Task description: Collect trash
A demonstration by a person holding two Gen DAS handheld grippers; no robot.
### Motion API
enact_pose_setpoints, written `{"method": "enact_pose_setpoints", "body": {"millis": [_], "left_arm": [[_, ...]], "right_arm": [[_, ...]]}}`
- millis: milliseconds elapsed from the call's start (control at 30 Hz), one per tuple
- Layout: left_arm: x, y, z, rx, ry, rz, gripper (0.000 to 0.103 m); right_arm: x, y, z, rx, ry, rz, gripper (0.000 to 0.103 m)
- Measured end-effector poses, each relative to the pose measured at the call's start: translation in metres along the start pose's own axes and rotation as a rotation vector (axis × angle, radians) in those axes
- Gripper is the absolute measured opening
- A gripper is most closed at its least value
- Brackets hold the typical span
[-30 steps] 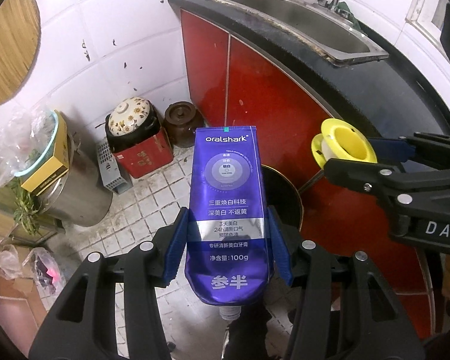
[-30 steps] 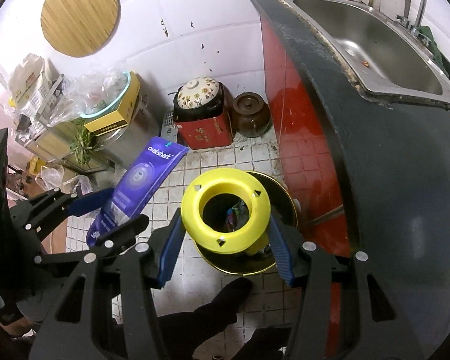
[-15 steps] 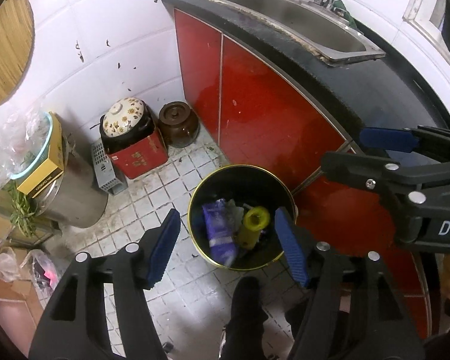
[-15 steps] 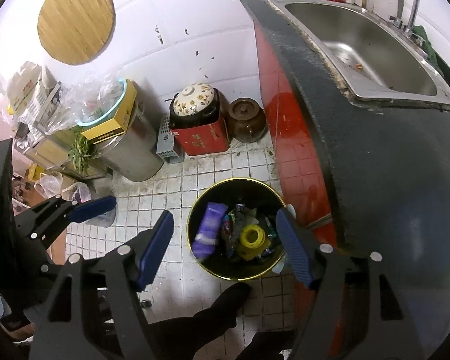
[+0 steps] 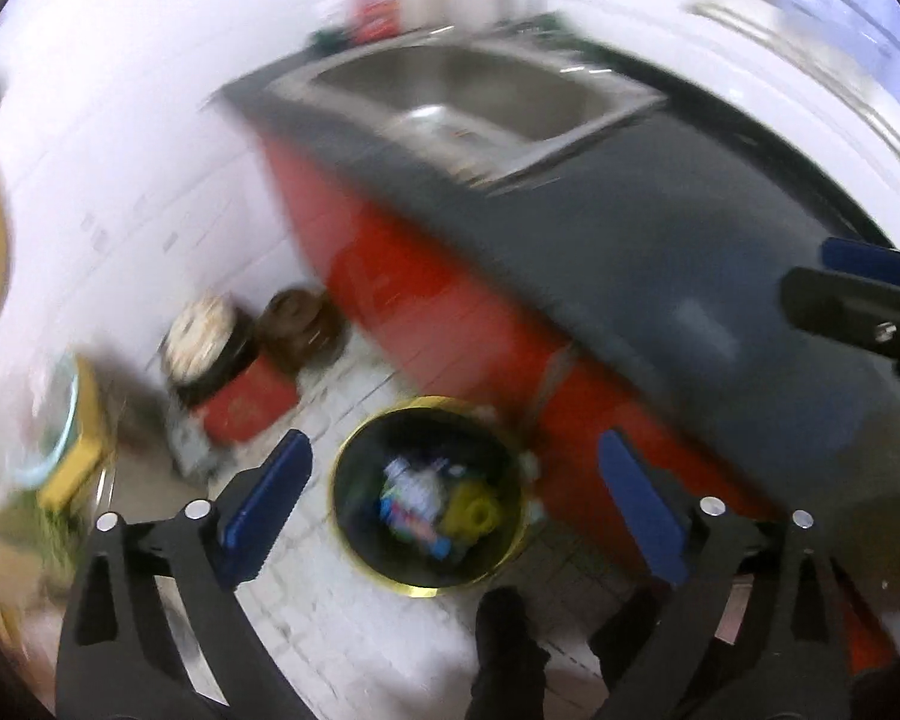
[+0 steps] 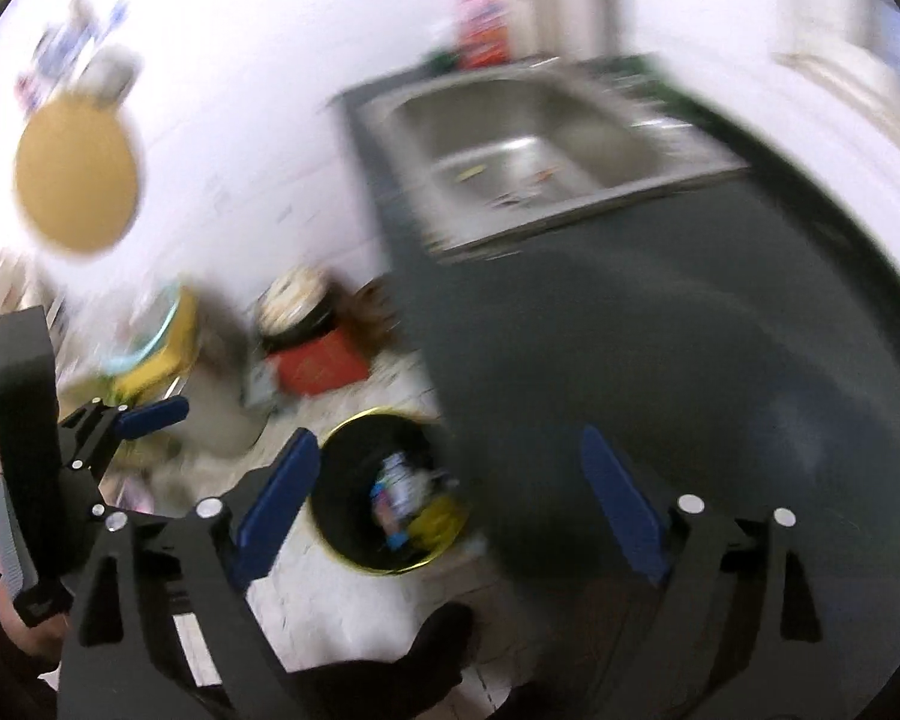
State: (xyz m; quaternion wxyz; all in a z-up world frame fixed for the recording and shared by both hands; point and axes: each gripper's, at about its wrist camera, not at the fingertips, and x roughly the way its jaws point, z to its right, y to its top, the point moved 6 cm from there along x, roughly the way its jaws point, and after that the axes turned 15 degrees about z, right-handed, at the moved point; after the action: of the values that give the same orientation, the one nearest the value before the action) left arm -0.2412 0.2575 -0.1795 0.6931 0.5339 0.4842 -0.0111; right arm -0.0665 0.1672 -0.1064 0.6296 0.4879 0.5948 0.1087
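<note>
Two dropped items (image 5: 438, 504) now inside one bin (image 5: 354, 450).

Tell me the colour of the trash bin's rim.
Gold-yellow, around a black inside; the trash bin rim shows best in the left wrist view.

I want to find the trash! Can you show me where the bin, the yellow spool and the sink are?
Trash bin (image 5: 354, 546): left wrist view, on its gold rim, left side.
Yellow spool (image 5: 471, 513): left wrist view, on its blurred yellow body inside the bin.
Sink (image 6: 528, 120): right wrist view, on the steel basin's inner wall.
</note>
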Motion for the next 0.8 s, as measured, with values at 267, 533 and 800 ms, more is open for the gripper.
{"method": "enact_pose_setpoints", "body": {"millis": [267,533,800], "left_arm": [[0.003,0.068,0.182,0.235,-0.303,0.106,0.096],[-0.02,0.076,0.356,0.415,-0.568,0.132,0.096],[-0.035,0.061,0.445,0.524,-0.675,0.124,0.096]], "right_arm": [[-0.139,-0.033,0.194,0.3,-0.425,0.122,0.089],[-0.272,-0.118,0.32,0.56,-0.77,0.188,0.089],[-0.322,-0.159,0.356,0.651,-0.878,0.197,0.089]]}}
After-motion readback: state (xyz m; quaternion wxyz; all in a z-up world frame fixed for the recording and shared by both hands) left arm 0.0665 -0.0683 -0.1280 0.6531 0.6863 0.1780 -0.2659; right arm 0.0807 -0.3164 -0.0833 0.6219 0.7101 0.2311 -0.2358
